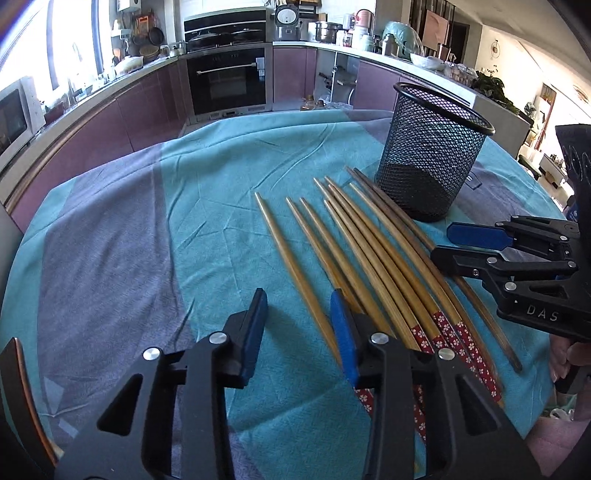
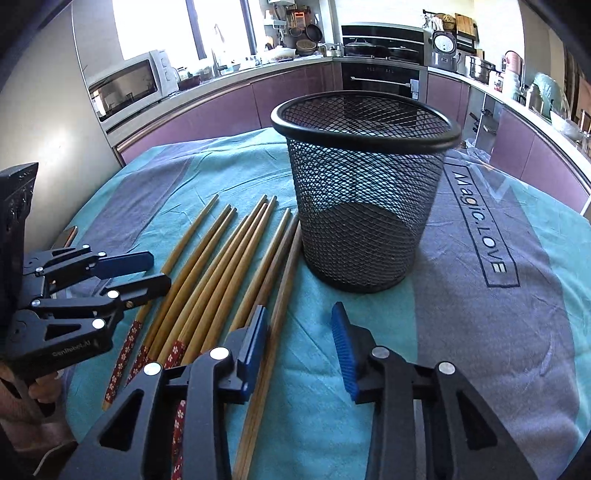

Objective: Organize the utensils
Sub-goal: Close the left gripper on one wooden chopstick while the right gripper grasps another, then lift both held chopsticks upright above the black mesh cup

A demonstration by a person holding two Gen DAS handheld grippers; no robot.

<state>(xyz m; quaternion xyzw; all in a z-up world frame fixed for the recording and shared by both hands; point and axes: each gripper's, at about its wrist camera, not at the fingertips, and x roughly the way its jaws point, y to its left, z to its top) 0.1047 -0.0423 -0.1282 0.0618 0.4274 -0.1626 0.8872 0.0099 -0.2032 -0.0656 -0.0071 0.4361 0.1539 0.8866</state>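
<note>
I hold both grippers low over the bench (image 1: 110, 229): the left gripper (image 1: 299, 314) has its fingers released and partly closed over bare cloth, the chopsticks (image 1: 369, 251) fanned just to their right. The right gripper (image 2: 299, 332) is likewise released, chopsticks touching or just beside its left finger, mesh basket (image 2: 365, 206) ahead. Risk: closing here may pinch cloth, or nudge sticks and scatter the fan.

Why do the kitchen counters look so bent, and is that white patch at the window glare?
Left wrist view: the fisheye lens bows the counter, and the window is blown out white. Right wrist view: same bending; window overexposed, yet the mesh basket and chopsticks stay sharp, evenly lit.
</note>
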